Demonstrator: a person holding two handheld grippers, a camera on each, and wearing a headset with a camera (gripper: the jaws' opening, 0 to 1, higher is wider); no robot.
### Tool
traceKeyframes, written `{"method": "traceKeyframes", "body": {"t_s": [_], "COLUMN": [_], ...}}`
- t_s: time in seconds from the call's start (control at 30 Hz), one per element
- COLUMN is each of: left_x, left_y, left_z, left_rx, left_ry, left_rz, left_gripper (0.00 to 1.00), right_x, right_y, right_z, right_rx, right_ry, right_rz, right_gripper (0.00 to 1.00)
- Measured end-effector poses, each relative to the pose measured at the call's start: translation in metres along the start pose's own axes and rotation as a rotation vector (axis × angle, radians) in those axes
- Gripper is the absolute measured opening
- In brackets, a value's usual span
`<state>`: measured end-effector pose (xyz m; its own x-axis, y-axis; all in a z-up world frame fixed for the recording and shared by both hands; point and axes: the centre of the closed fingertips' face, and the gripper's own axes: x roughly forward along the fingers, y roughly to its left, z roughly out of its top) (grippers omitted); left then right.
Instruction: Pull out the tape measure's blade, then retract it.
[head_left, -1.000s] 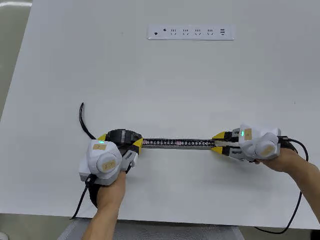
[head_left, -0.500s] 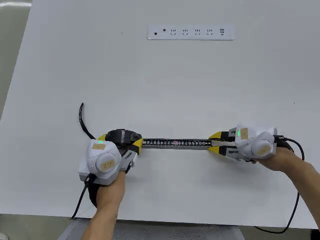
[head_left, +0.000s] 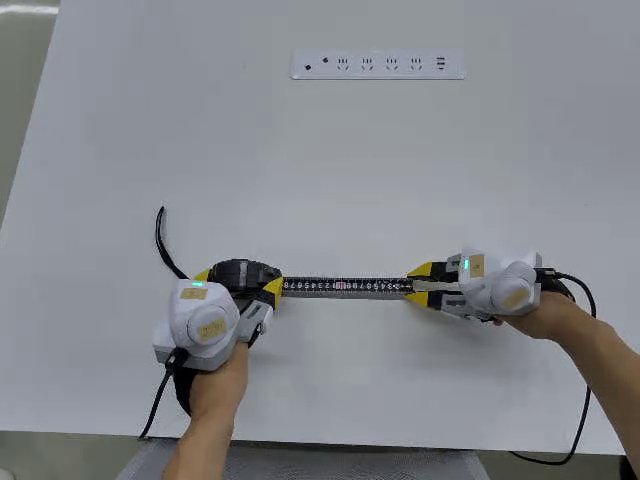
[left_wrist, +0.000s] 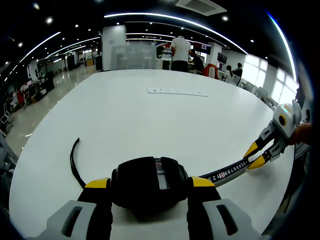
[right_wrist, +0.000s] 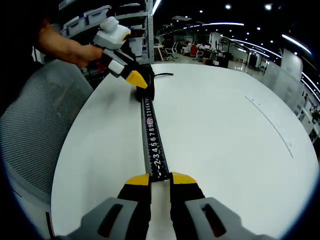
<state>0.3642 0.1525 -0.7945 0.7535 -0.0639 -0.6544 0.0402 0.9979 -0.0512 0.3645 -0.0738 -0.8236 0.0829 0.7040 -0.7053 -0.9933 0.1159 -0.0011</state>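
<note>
Pinching the blade (head_left: 345, 286) tip, right claw (right_wrist: 154, 178) holds it stretched along the counter (head_left: 320, 160); left claw (head_left: 240, 282) clamps the tape measure case (left_wrist: 149, 182). Blade looks thin, springy, slick: grip the tip; case rigid.

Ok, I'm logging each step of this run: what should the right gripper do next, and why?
Probably ease the right gripper toward the tape measure case, letting the blade reel in. The left gripper is shut on the case, the right pinches the blade's tip, and the exposed blade has shortened over the last second, though a numbered stretch lies out on the table.
</note>
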Motion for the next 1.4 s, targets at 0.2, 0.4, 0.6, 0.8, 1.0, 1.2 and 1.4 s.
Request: {"method": "traceKeyframes", "body": {"t_s": [0.2, 0.4, 0.6, 0.8, 1.0, 1.2, 1.4], "left_x": [0.000, 0.000, 0.000, 0.000, 0.000, 0.000, 0.000], "left_y": [0.000, 0.000, 0.000, 0.000, 0.000, 0.000, 0.001], "left_z": [0.000, 0.000, 0.000, 0.000, 0.000, 0.000, -0.001], "left_rx": [-0.003, -0.005, -0.008, -0.010, -0.011, -0.014, -0.015], "left_ry": [-0.001, -0.001, 0.000, 0.002, 0.004, 0.006, 0.006], "left_rz": [-0.001, -0.002, -0.003, -0.006, -0.008, -0.010, -0.012], "left_gripper": [0.57, 0.57, 0.57, 0.57, 0.57, 0.57, 0.57], "right_x": [0.003, 0.004, 0.006, 0.010, 0.015, 0.019, 0.024], "right_y": [0.001, 0.002, 0.003, 0.003, 0.005, 0.006, 0.008], "right_z": [0.003, 0.005, 0.009, 0.012, 0.016, 0.021, 0.025], "right_rx": [0.000, 0.002, 0.003, 0.005, 0.002, 0.004, 0.003], "right_ry": [-0.003, -0.005, -0.008, -0.013, -0.018, -0.024, -0.027], "right_rz": [0.002, 0.003, 0.003, 0.007, 0.012, 0.016, 0.021], "right_gripper": [0.12, 0.12, 0.12, 0.12, 0.12, 0.12, 0.12]}}
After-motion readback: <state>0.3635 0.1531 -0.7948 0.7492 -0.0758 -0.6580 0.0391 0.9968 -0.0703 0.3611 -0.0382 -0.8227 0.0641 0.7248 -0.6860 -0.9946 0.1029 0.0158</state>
